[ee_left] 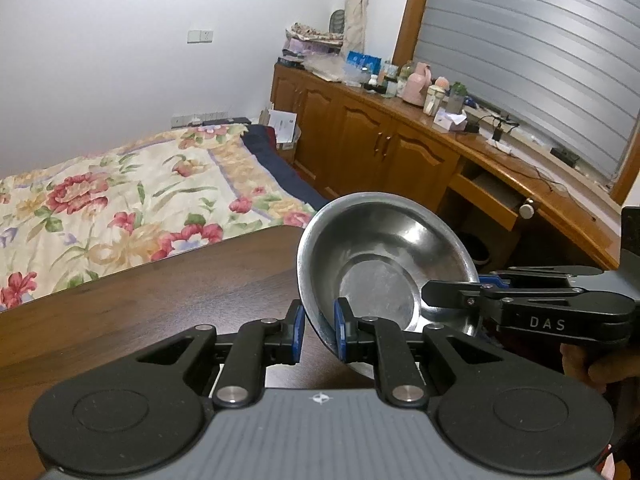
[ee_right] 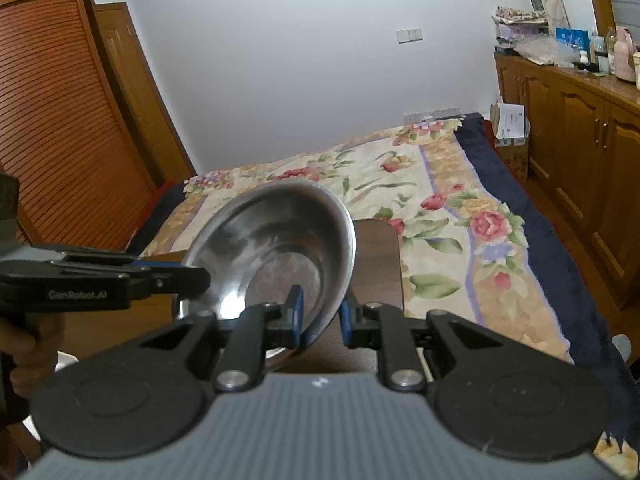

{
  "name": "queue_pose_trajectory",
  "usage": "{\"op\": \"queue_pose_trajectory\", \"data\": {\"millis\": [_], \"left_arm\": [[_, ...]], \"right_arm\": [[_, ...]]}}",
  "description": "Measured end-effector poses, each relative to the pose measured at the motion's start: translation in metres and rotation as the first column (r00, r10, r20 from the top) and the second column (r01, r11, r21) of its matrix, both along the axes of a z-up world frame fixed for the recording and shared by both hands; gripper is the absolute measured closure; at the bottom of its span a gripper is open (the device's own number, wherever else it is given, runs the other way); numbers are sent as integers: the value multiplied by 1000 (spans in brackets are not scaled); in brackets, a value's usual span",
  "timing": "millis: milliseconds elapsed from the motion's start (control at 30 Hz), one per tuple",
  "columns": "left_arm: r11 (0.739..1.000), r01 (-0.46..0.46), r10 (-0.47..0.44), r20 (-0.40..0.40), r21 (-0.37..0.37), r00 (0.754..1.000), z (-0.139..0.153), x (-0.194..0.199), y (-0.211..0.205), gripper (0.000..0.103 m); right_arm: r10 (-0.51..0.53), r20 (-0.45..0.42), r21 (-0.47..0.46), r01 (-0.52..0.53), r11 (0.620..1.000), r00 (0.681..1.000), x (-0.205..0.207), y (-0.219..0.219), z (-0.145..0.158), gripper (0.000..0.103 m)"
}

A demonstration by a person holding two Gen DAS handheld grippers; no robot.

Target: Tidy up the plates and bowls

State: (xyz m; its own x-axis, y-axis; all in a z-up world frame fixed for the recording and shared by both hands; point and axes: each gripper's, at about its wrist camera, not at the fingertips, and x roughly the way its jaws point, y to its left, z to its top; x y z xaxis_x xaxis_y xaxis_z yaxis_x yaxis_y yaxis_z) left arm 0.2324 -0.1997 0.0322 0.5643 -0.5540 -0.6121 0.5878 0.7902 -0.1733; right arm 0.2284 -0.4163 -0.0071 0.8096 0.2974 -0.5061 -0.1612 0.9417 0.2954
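Observation:
A steel bowl (ee_left: 384,264) is held tilted above the dark wooden table (ee_left: 140,300), its inside facing me. My left gripper (ee_left: 318,334) has its jaws on either side of the bowl's near rim, with a small gap on the left pad. My right gripper (ee_left: 452,292) comes in from the right and clamps the bowl's right rim. In the right wrist view the same bowl (ee_right: 280,248) sits tilted between my right gripper's (ee_right: 320,316) jaws, and the left gripper (ee_right: 192,276) grips its left rim.
A bed with a floral cover (ee_left: 120,200) lies beyond the table's far edge. A wooden cabinet (ee_left: 380,140) with bottles and clutter runs along the right wall. A slatted wardrobe (ee_right: 60,120) stands at the left. The table end (ee_right: 380,264) shows below the bowl.

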Motion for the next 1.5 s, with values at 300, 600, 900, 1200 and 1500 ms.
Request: {"op": "queue_pose_trajectory", "data": {"millis": [300,600,900,1200,1500], "left_arm": [[1000,10,-9,35,-29,999,16,-23,18,86],[999,2,1,64,-54,998,23,-46,46,86],[996,-42,47,60,-83,997,22,-71,75,86],[991,-72,77,39,-116,996,12,-95,99,86],[986,-103,103,-5,-128,995,-8,-111,113,86]], "right_arm": [[-16,22,-12,16,1000,1000,-17,11,11,82],[0,52,-33,2,999,999,-36,28,22,82],[35,45,-31,-34,999,998,-48,49,21,82],[76,23,-36,-75,997,997,-60,70,17,82],[101,-15,-31,-101,994,995,-71,82,4,82]]}}
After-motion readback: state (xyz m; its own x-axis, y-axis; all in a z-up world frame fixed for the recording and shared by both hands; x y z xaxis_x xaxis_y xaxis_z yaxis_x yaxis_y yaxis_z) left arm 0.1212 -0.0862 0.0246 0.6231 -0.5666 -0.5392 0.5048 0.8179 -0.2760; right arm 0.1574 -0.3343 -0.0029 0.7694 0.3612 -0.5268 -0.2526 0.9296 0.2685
